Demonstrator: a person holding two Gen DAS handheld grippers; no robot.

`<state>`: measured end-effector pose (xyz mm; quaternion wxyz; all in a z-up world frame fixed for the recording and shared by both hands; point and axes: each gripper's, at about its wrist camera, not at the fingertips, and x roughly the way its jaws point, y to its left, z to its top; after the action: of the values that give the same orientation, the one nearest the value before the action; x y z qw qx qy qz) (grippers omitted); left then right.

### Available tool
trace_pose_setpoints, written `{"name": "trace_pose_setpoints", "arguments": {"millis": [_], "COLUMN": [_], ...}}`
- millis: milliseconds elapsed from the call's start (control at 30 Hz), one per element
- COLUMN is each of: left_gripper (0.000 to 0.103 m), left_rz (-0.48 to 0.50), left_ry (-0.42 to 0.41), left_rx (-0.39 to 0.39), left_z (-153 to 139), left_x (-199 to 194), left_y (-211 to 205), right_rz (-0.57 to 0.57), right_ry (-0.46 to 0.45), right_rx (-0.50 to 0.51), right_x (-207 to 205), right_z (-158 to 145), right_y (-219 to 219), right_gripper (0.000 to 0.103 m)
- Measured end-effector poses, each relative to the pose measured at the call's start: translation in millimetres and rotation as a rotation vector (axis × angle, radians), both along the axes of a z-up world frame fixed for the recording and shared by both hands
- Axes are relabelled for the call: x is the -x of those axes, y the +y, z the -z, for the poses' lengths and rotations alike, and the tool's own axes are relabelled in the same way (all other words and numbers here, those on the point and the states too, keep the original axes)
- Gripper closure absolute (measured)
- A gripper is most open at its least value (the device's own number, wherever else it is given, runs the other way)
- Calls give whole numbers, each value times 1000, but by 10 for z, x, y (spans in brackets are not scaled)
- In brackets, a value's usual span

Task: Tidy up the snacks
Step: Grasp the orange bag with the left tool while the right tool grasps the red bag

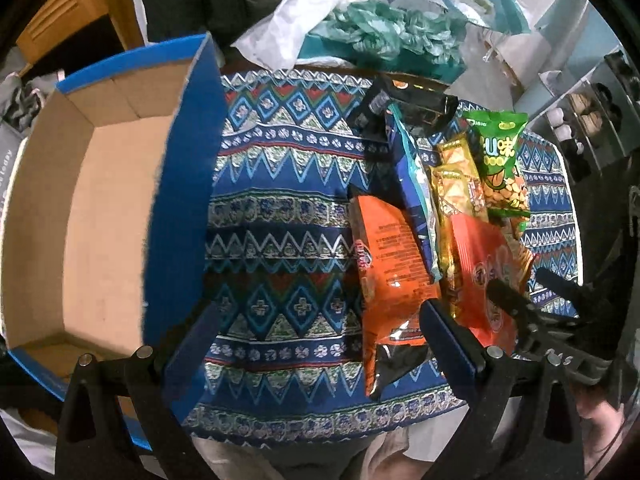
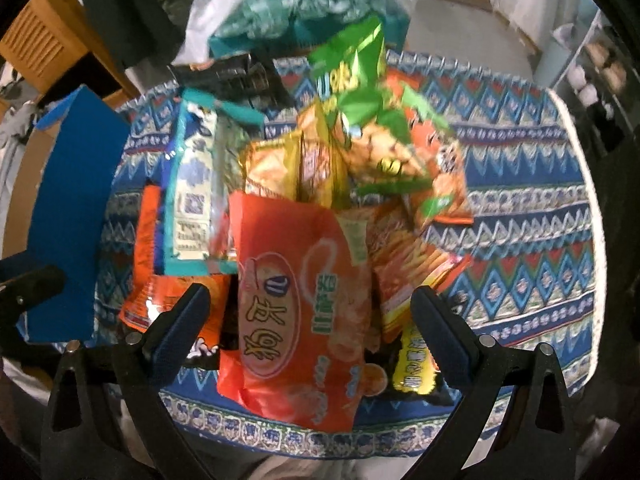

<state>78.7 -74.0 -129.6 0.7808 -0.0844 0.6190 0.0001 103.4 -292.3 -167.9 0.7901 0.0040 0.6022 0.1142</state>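
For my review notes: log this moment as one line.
left gripper: open, over patterned cloth | right gripper: open, straddling red snack bag | cardboard box: no snacks visible

We see flat, dim indoor light with bluish colour noise. Both fisheye views bow hard at the edges and fade into black corners. Glare glints on the orange packet (image 1: 394,264). In the right wrist view the green bag (image 2: 356,64) is smeared by motion blur.
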Motion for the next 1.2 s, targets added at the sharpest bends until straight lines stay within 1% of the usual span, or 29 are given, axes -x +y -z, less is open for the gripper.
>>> {"name": "trace_pose_setpoints", "arguments": {"millis": [167,267,400,467,500,533,567,600,667,700,733,867,967,1200], "left_gripper": [3,3,3,3,3,3,3,3,3,3,3,3,3,3], "left_rz": [3,11,-2,-4,-3,-1,0,2,5,7,9,24,39,50], "left_ry": [20,24,42,48,49,51,53,55,63,67,69,76,82,122], "left_rx": [14,7,43,56,56,58,59,60,63,65,66,68,52,36], "left_z": [111,163,238,277,289,305,319,331,355,365,374,416,457,634], "left_x": [-48,-65,-98,-113,-115,-122,-125,-127,-127,-128,-126,-133,-142,-192], "left_y": [-95,-154,-206,-239,-255,-276,-300,-317,-352,-371,-385,-483,-566,-726], "right_rz": [-21,-31,-20,-19,-17,-19,-22,-22,-21,-25,-23,-10,-8,-9], "right_ry": [27,42,60,63,66,71,81,97,90,81,69,19,-2,-21], "right_rx": [21,38,49,44,33,18,-4,-30,-36,-38,-41,-65,-83,-52], "right_x": [-11,-43,-85,-91,-91,-91,-115,-115,-102,-101,-86,-43,-22,67], "right_z": [152,264,381,403,413,428,458,483,482,465,435,273,192,102], "right_y": [73,120,111,101,91,88,104,88,56,39,-9,-172,-250,-378], "right_gripper": [3,4,6,10,17,21,29,29,36,42,46,48,48,48]}}
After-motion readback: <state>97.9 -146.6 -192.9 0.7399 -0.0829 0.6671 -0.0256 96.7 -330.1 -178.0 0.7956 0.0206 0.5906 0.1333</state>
